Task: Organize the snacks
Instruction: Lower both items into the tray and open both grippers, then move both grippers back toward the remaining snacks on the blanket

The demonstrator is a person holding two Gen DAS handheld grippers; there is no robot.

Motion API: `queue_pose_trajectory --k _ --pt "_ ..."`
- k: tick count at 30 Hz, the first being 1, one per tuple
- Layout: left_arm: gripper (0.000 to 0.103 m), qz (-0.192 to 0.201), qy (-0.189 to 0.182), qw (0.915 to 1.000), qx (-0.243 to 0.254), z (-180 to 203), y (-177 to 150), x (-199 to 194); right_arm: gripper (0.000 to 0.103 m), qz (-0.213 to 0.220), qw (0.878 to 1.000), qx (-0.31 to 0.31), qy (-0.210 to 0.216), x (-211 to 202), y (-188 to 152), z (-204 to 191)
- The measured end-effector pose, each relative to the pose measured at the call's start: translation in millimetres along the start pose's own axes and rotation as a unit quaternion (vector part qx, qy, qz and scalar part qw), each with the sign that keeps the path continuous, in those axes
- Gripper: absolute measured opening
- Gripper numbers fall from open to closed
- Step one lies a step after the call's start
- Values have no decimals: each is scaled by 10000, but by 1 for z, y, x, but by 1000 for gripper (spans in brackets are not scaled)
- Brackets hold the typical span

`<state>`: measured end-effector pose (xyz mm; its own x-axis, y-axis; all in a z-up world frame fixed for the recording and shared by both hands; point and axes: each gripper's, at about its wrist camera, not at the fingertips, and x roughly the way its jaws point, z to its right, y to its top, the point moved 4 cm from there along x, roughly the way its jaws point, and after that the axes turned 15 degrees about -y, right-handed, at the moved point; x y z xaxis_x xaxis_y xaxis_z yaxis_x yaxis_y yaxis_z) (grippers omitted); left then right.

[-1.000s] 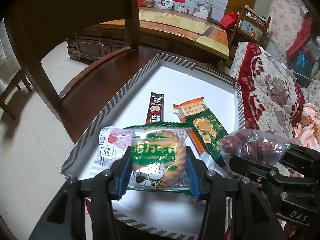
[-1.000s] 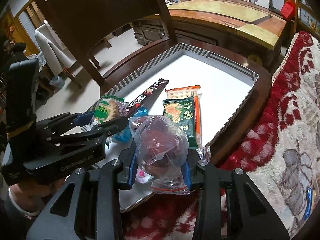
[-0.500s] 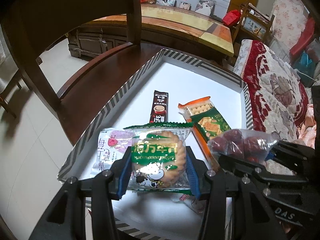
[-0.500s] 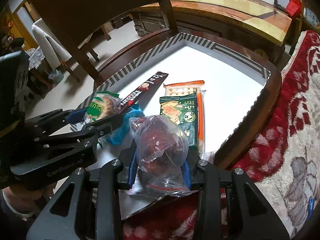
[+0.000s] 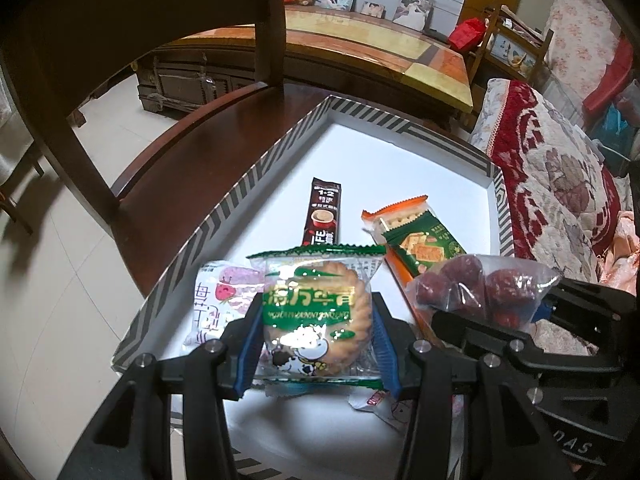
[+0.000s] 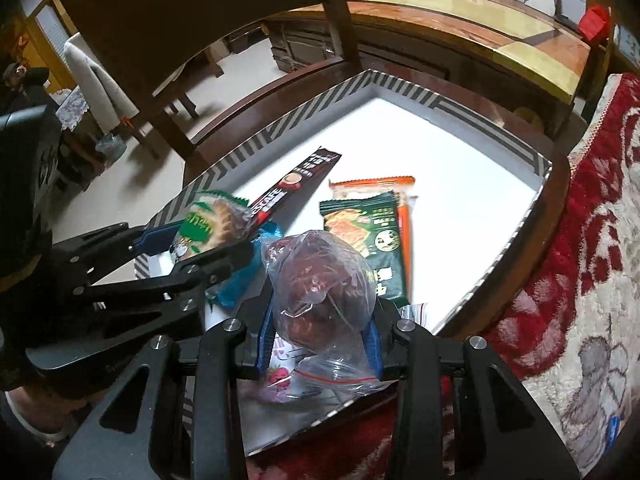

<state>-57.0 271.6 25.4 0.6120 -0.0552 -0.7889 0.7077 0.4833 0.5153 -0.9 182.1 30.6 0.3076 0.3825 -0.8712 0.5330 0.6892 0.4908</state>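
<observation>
Our left tongs [image 5: 316, 344] grip the biscuit packet [image 5: 316, 312] by its edges, light but brittle. Right tongs [image 6: 320, 320], at 3 o'clock, pinch the soft, slippery bag of dates [image 6: 320, 284]. Both hover above the tray [image 5: 224, 216].

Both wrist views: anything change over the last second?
Both tongs moved forward over the striped-rim white tray; its far corner and the brown coffee stick sit lower in frame. No grasp or release: the left tongs stay shut on the green round-biscuit packet, the right tongs on the clear bag of red dates. Tray snacks unmoved.
</observation>
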Motion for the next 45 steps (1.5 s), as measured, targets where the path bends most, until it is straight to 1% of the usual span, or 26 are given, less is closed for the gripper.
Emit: queue_pose_trajectory --k 6,10,12,13,14,15,16,18,21,22,24,26,32,36,40,45 --pt "52 -8 39 10000 -41 -3 0 -1 35 -103 9999 15 114 3 -1 -4" --pt "53 29 106 9999 -115 -5 0 -4 37 -132 9998 87 126 3 -1 -3" --pt "53 17 116 9998 -129 -5 0 -5 40 -113 9998 77 114 0 -1 -4" --pt "54 34 131 9998 -141 -6 0 -6 45 -78 9999 81 114 -3 -1 -3" --pt "56 49 148 9998 -152 -6 0 -8 51 -25 9999 105 122 -6 0 -3" --pt "60 60 179 9997 -170 -6 0 -9 52 31 9997 153 161 -10 0 -2" --pt "64 70 197 9996 -181 -6 0 -11 52 69 9996 202 187 -14 1 -1" --pt "68 121 217 9995 -188 -4 1 -16 52 151 9994 273 156 -22 1 2" --pt "79 220 235 9993 -173 0 1 -25 52 294 9985 426 170 -38 -4 12" --pt "79 257 230 9993 -151 3 1 -27 52 327 9979 519 188 -43 -7 16" --pt "80 315 213 9993 -71 11 2 -32 52 389 9970 644 196 -52 -14 25" --pt "81 321 161 9994 16 20 2 -34 52 430 9962 755 112 -61 -24 35" --pt "83 349 -182 9987 339 60 -3 -37 52 558 9931 1027 -24 -82 -44 57" --pt "83 281 -368 9976 515 86 -8 -35 52 651 9908 1169 -189 -98 -59 71" --pt "83 220 -531 9961 666 109 -12 -32 52 716 9887 1236 -445 -112 -76 88" --pt "83 124 -692 9932 928 141 -20 -29 52 763 9835 1529 -587 -128 -102 116"
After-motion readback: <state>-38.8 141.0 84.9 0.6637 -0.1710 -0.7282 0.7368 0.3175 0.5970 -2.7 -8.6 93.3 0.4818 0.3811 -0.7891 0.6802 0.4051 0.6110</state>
